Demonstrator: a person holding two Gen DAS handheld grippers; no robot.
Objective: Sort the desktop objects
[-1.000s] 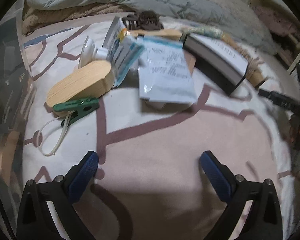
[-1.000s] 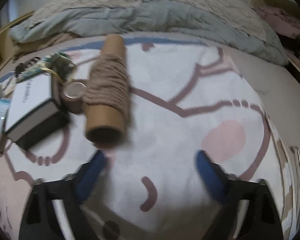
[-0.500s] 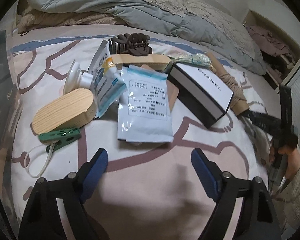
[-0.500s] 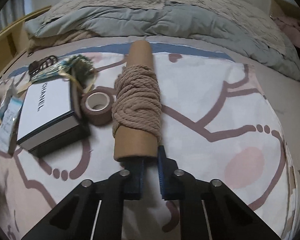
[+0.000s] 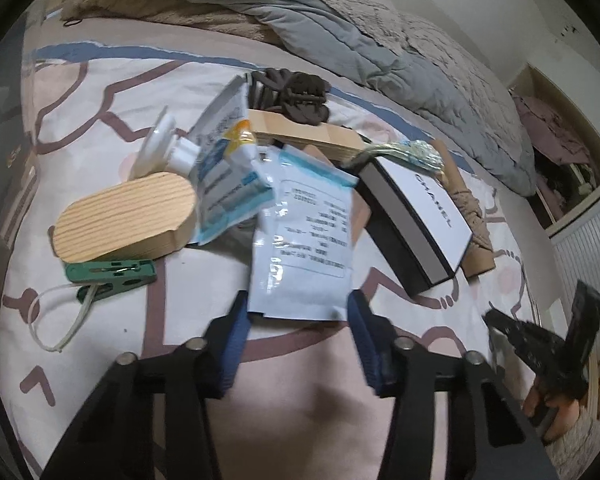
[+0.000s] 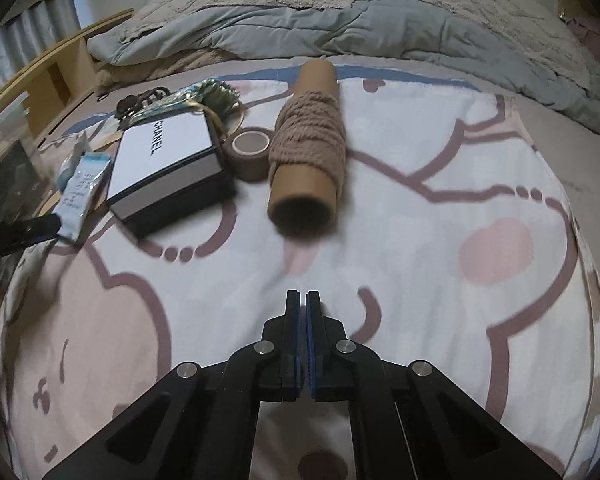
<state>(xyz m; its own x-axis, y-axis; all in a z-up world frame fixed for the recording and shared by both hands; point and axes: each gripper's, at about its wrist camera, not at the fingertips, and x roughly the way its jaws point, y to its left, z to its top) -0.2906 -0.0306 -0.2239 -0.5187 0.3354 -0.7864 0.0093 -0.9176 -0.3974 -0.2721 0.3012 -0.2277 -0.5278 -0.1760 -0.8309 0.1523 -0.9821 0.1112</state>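
My left gripper (image 5: 298, 320) is open, its blue pads on either side of the near edge of a white and blue printed pouch (image 5: 304, 236). Beside the pouch lie an oval wooden block (image 5: 126, 220), a green clothes peg (image 5: 110, 274) with a white loop, a white and black Chanel box (image 5: 418, 216), a brown hair claw (image 5: 296, 94) and other packets. My right gripper (image 6: 304, 308) is shut and empty, well short of a cardboard tube wound with tan rope (image 6: 308, 152). A brown tape roll (image 6: 252, 152) and the Chanel box (image 6: 168, 164) lie left of the tube.
Everything lies on a bed sheet (image 6: 440, 248) with pink and brown cartoon outlines. A rumpled grey duvet (image 6: 340, 24) runs along the far side. A wooden bed frame (image 6: 56, 68) is at the far left. The right gripper shows in the left wrist view (image 5: 548, 344).
My left gripper moved forward to the pouch and its jaws narrowed around it. My right gripper closed, then drew back from the rope tube.
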